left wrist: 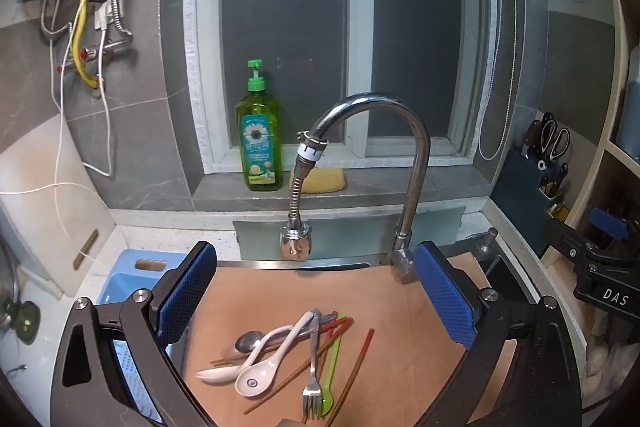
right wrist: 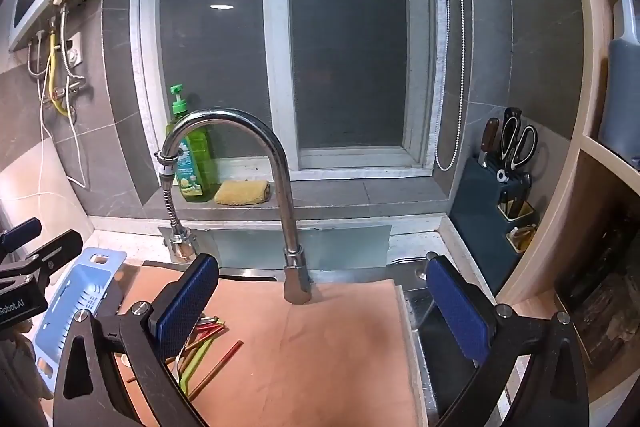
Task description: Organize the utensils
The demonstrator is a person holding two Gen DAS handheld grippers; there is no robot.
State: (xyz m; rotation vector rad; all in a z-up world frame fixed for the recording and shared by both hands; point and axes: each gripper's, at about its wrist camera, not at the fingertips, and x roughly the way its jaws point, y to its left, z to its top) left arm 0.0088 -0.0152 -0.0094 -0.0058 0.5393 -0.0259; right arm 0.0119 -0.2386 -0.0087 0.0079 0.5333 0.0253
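While the utensil pile [left wrist: 288,359] is lying low in the centre of the left wrist frame on a tan board [left wrist: 400,307], nothing is gripping it. In the heap, two white ceramic spoons [left wrist: 256,375] are crossing a metal spoon [left wrist: 250,341], a metal fork [left wrist: 313,367] is pointing tines-down toward the bottom edge, a green plastic fork [left wrist: 329,383] is sitting just beside it, and red-brown chopsticks [left wrist: 356,367] are fanning out to the right. The left gripper [left wrist: 316,291] is hanging over the pile with its blue pads spread wide apart, released and holding nothing. In the right wrist frame the same chopsticks [right wrist: 216,369] and green fork [right wrist: 196,359] are showing at lower left, partly hidden behind a pad. The right gripper [right wrist: 324,303] is also hanging released, its pads wide apart over bare board [right wrist: 320,347], well to the right of the pile. A blue basket [left wrist: 132,279] is sitting left of the board. A chrome faucet [left wrist: 400,147] is arching above the board's far edge. Behind it, on the sill, a green soap bottle [left wrist: 260,143] is standing next to a yellow sponge [left wrist: 324,181]. A knife block with scissors [left wrist: 540,163] is standing at the right edge.
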